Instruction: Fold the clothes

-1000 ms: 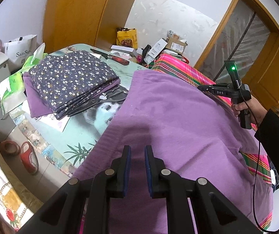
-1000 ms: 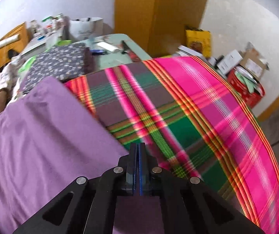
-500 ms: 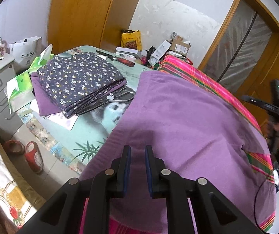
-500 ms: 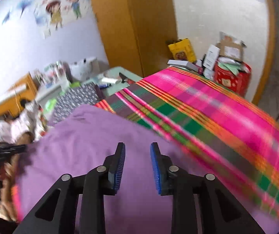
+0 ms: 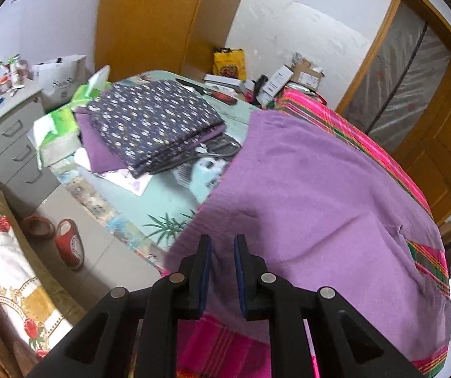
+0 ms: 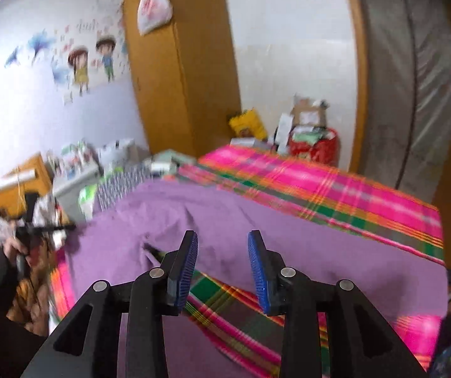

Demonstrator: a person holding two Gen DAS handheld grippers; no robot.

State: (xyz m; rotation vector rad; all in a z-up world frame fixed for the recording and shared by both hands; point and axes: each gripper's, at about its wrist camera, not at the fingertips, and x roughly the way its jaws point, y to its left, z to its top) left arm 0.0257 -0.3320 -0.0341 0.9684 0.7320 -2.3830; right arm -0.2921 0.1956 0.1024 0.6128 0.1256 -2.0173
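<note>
A purple cloth (image 5: 320, 195) lies spread over a pink plaid blanket (image 5: 335, 119); a slit near its right edge shows plaid. My left gripper (image 5: 222, 252) hovers over the cloth's near left edge. Its jaws are opening, and nothing is pinched between them. In the right wrist view the purple cloth (image 6: 257, 230) fills the middle, with a strip of plaid blanket (image 6: 320, 189) beyond it. My right gripper (image 6: 222, 249) hangs above the cloth, wide open and empty. A folded dark floral cloth (image 5: 156, 126) rests on a folded purple piece at the back left.
Black shears (image 5: 222, 146) stick out from under the folded stack. Green tissue packs (image 5: 58, 126) and a grey drawer cabinet (image 5: 8, 132) stand at the left. Red slippers (image 5: 68, 245) lie on the floor. Boxes (image 5: 288, 75) crowd the far end. A person's hand (image 6: 14, 245) shows at the left.
The right gripper went from shut to wide open and swung up and away from the plaid; it and its hand left the left wrist view. The left gripper drew back slightly, jaws a little wider.
</note>
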